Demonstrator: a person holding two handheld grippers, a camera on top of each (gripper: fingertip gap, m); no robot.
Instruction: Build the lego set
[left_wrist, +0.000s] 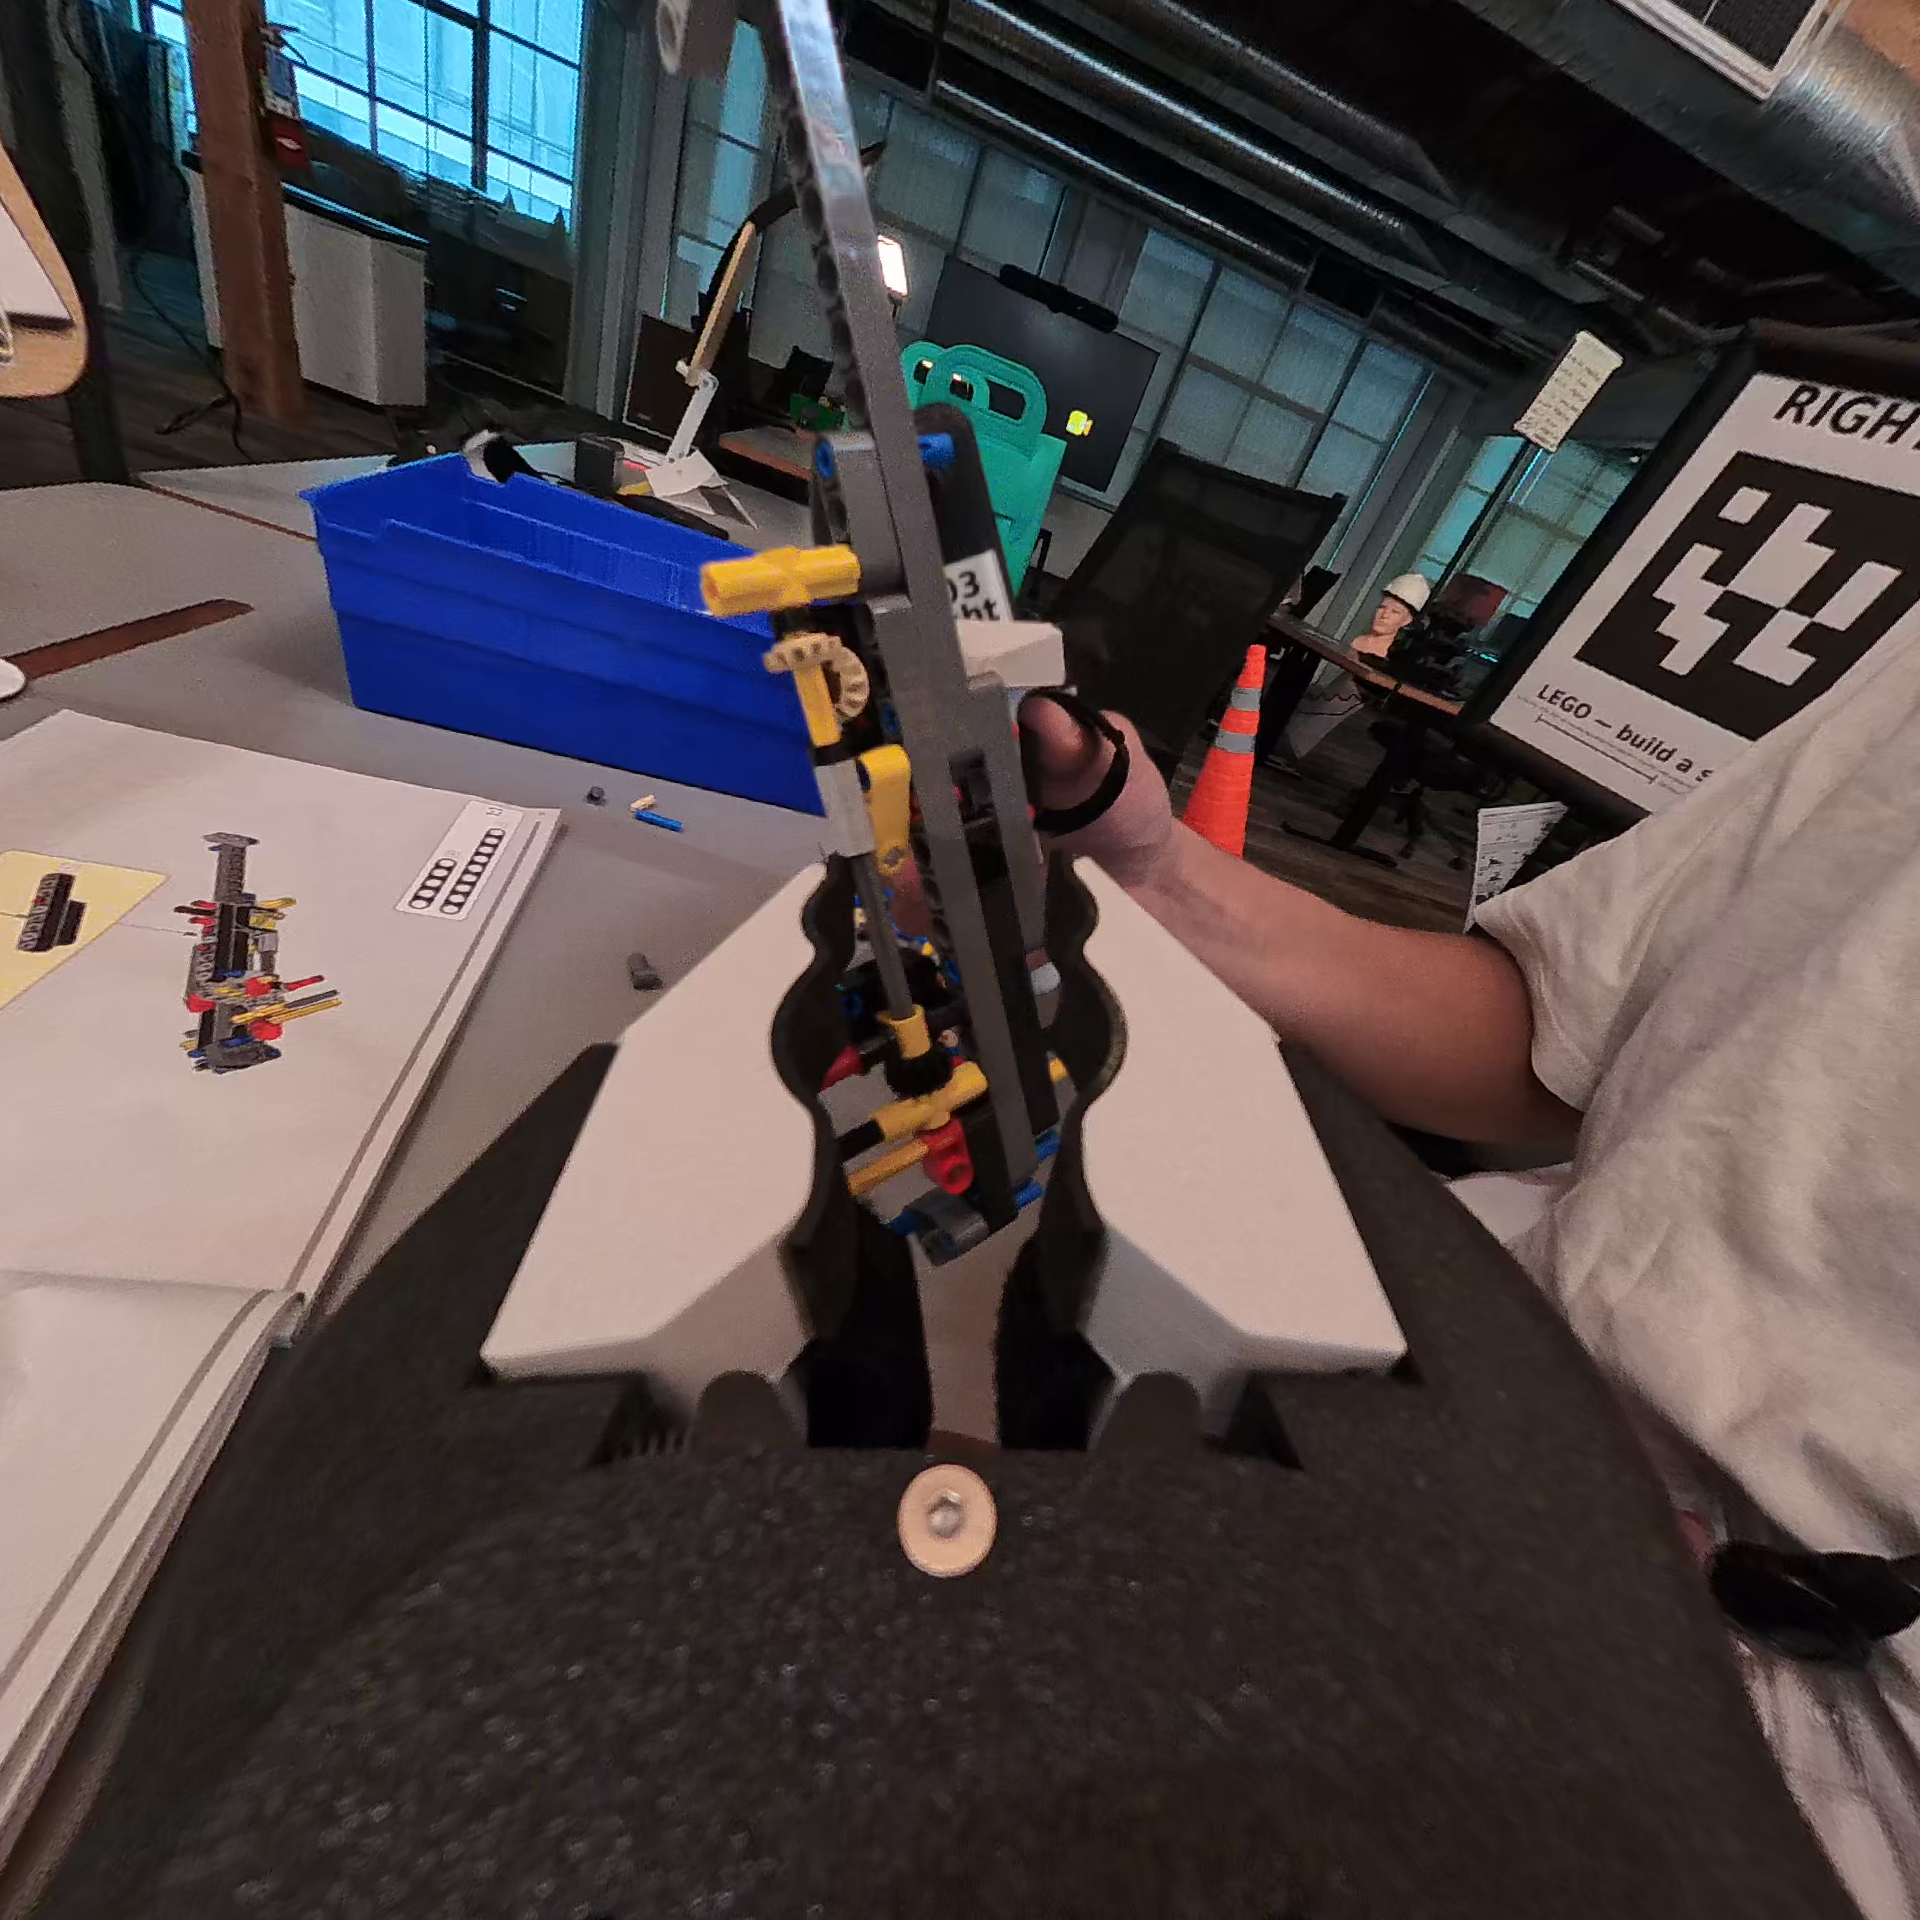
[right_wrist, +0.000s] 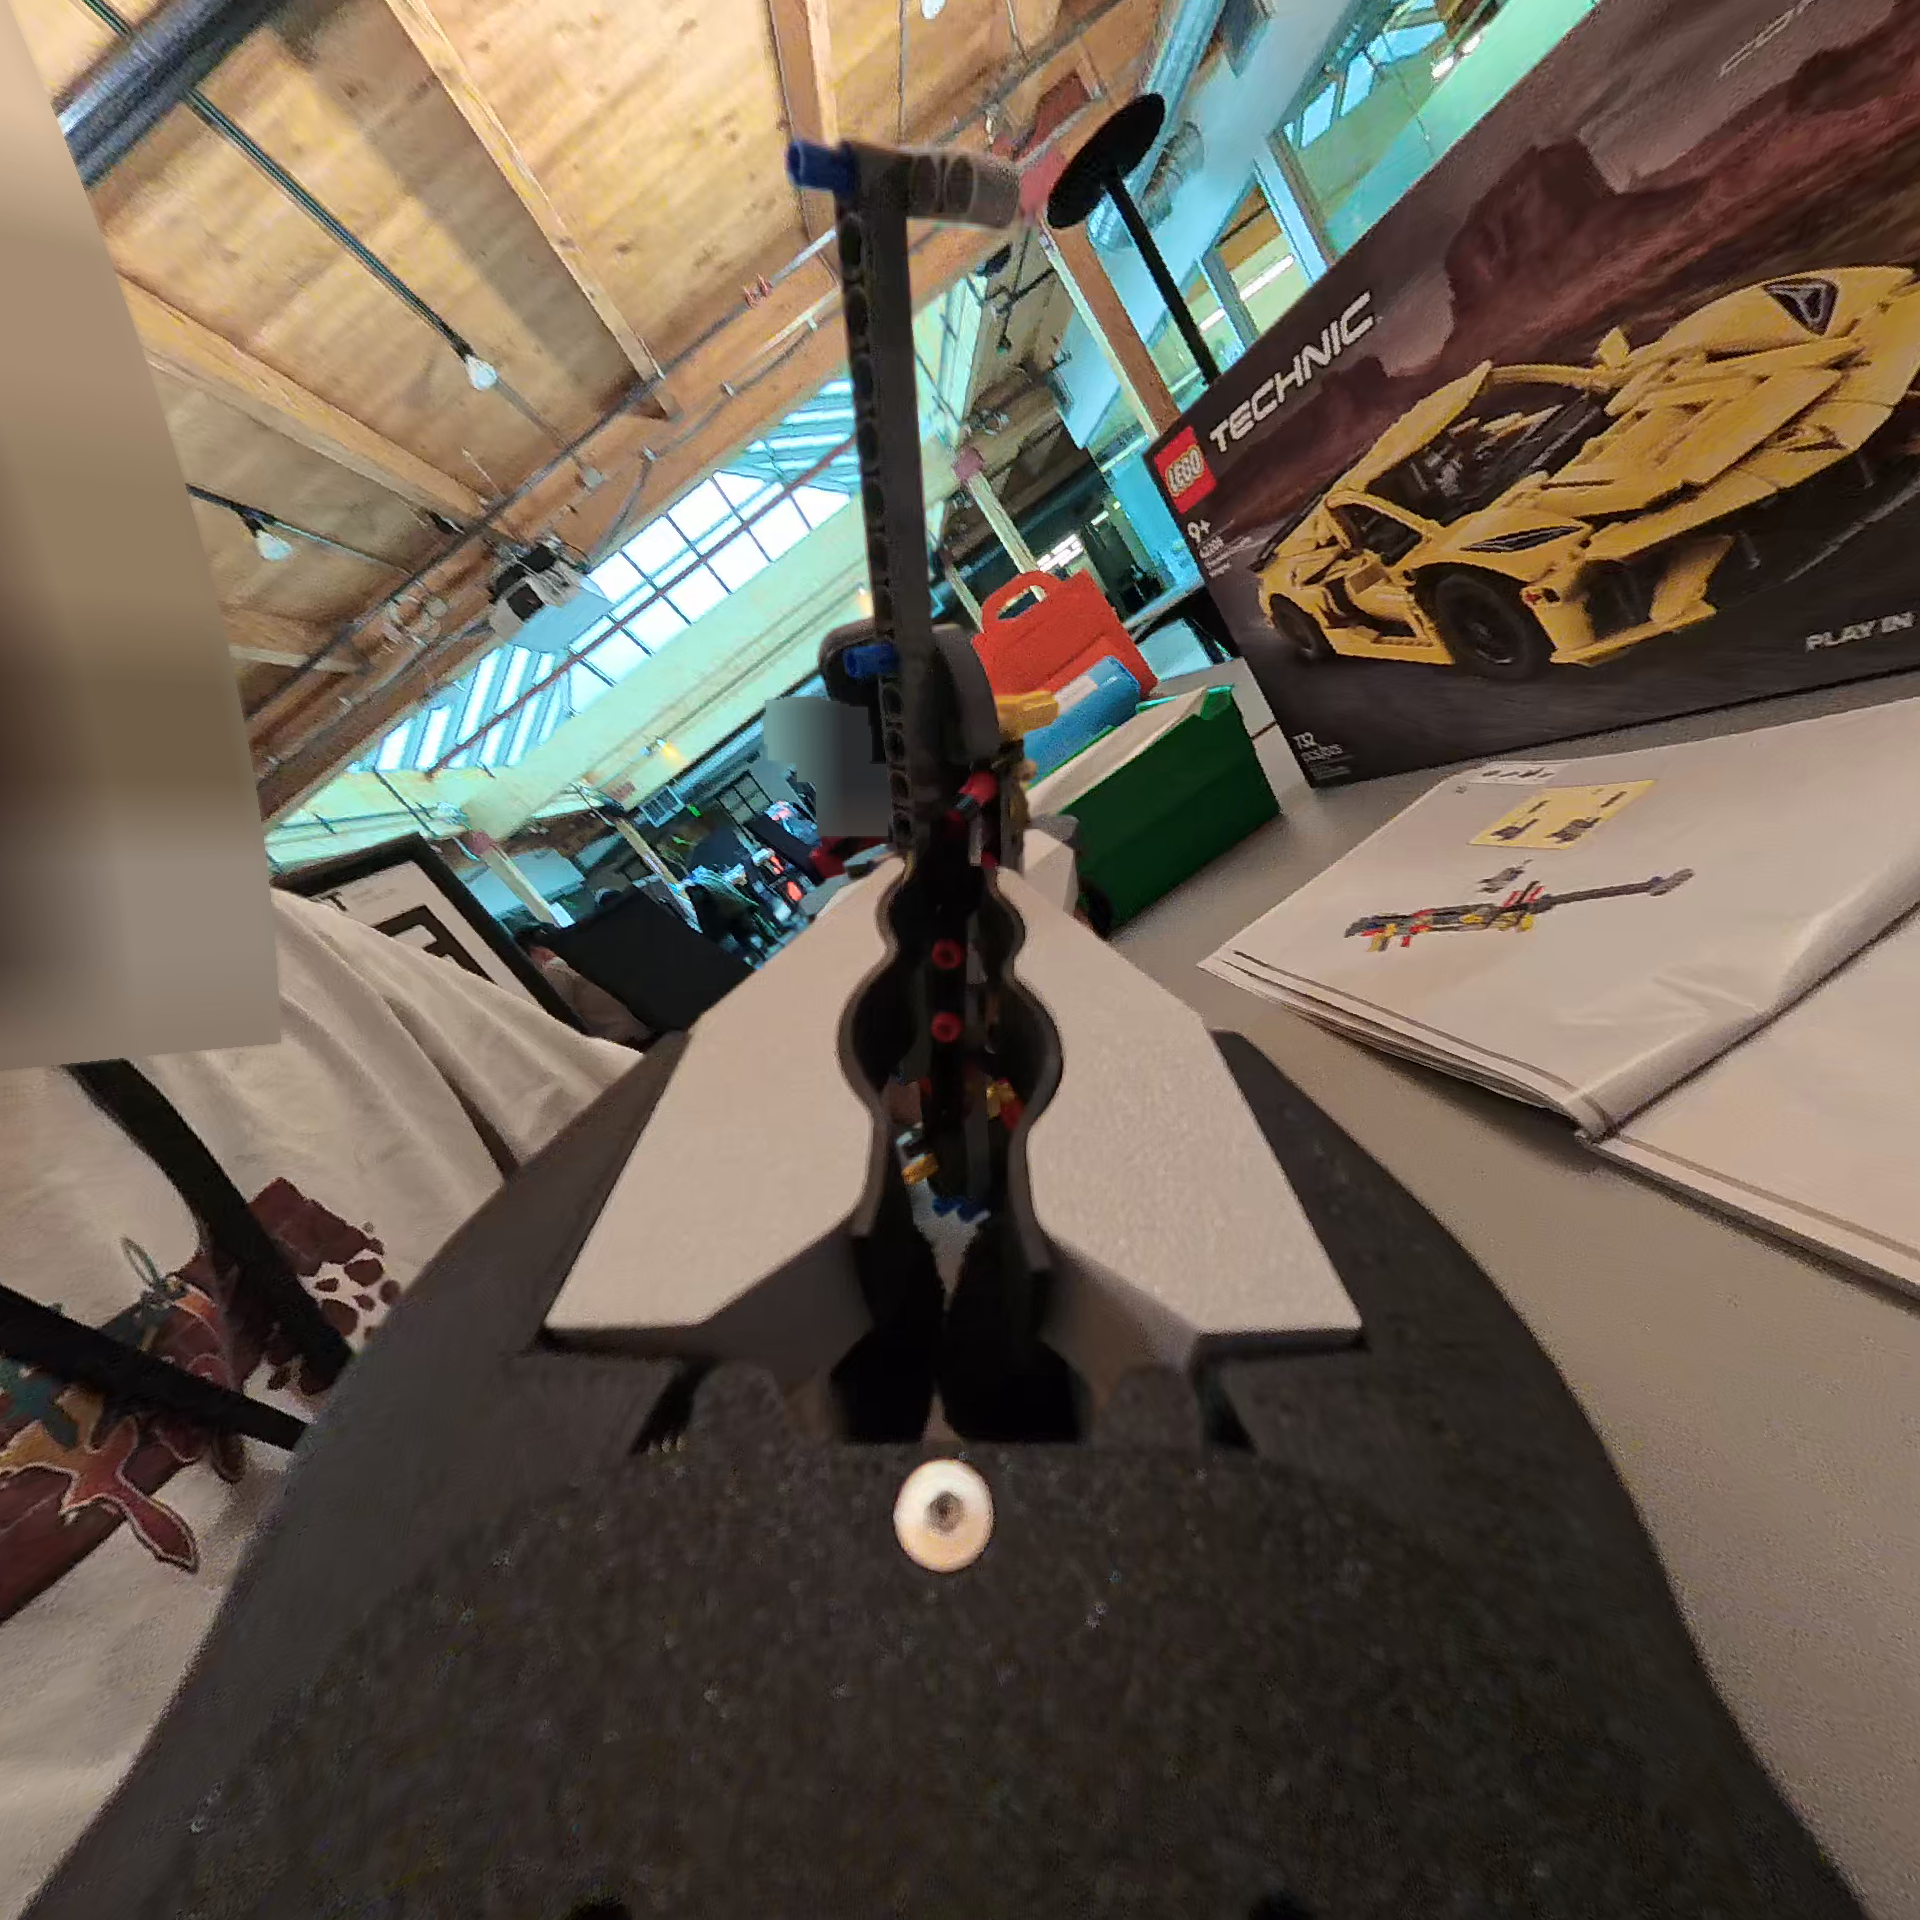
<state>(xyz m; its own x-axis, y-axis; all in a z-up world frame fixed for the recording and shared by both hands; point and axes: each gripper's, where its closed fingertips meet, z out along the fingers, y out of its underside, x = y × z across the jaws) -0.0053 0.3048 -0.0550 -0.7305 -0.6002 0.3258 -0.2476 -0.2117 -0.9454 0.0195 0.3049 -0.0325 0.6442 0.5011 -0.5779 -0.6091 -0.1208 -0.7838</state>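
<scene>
A long grey Lego assembly (left_wrist: 940, 790) with yellow, red and blue pins and axles is held upright above the table. My left gripper (left_wrist: 940, 894) is shut on its lower part. My right gripper (right_wrist: 951, 883) is shut on the same assembly (right_wrist: 883, 468) from the opposite side. Its long dark beam rises well above the fingers. In the left wrist view the right gripper's white finger (left_wrist: 1013, 649) and the hand holding it (left_wrist: 1091, 790) show behind the assembly. The lowest end of the assembly is hidden between the fingers.
An open instruction booklet (left_wrist: 239, 987) lies on the grey table (left_wrist: 582, 935), also seen in the right wrist view (right_wrist: 1610, 987). A blue bin (left_wrist: 551, 613) stands behind it. Small loose pieces (left_wrist: 646, 971) lie nearby. The set's box (right_wrist: 1558, 468) and a green bin (right_wrist: 1164, 821) stand at the right. Only a small space, under 4 cm, lies between the two pairs of fingers.
</scene>
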